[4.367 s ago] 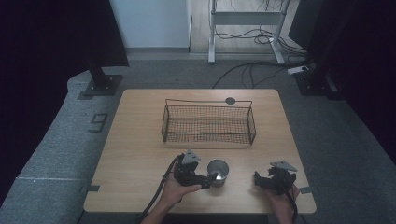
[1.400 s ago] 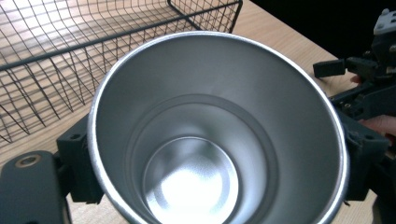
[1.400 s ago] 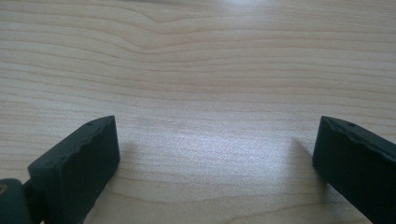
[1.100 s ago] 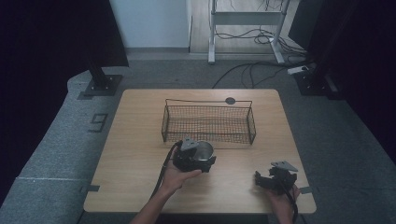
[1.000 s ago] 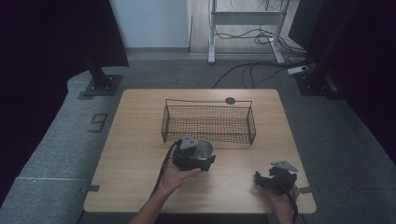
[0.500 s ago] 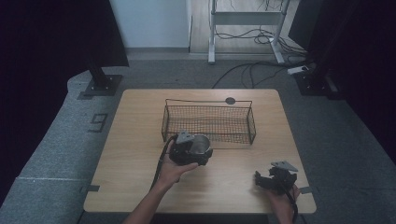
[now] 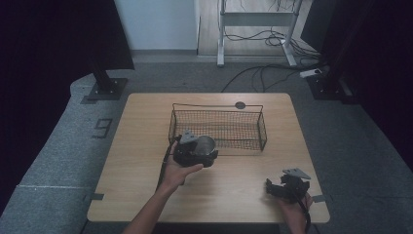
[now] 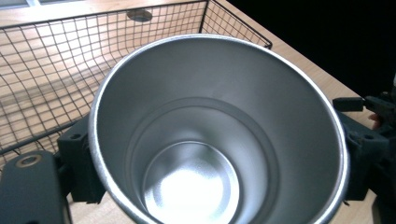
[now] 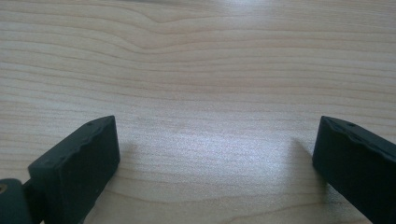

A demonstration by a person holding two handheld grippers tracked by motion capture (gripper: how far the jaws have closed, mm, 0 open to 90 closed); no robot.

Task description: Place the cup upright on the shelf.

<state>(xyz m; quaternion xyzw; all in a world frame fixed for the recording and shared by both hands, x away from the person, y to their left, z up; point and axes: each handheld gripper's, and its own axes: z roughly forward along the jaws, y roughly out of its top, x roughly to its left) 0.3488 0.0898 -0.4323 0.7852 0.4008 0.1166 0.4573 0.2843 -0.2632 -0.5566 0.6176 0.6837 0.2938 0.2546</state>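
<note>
A shiny metal cup (image 7: 206, 144) is clamped in my left gripper (image 7: 197, 152), which is shut on it and holds it just at the near wall of the black wire basket (image 7: 234, 127). In the left gripper view the cup (image 8: 215, 140) stands mouth-up and empty between the two black jaws, with the basket's mesh (image 8: 46, 70) right behind it. My right gripper (image 7: 276, 188) rests near the table's front right corner. In its own view the right gripper (image 9: 215, 154) is open, jaws far apart over bare wood with nothing between them.
The wooden table (image 7: 136, 146) carries the basket at its middle back. A small dark round disc (image 7: 240, 105) sits in the tabletop behind the basket. Beyond the table are grey floor, cables and dark stands.
My left gripper has carried the cup off the table's front area, up and away toward the basket's near wall. The right gripper has stayed in place.
</note>
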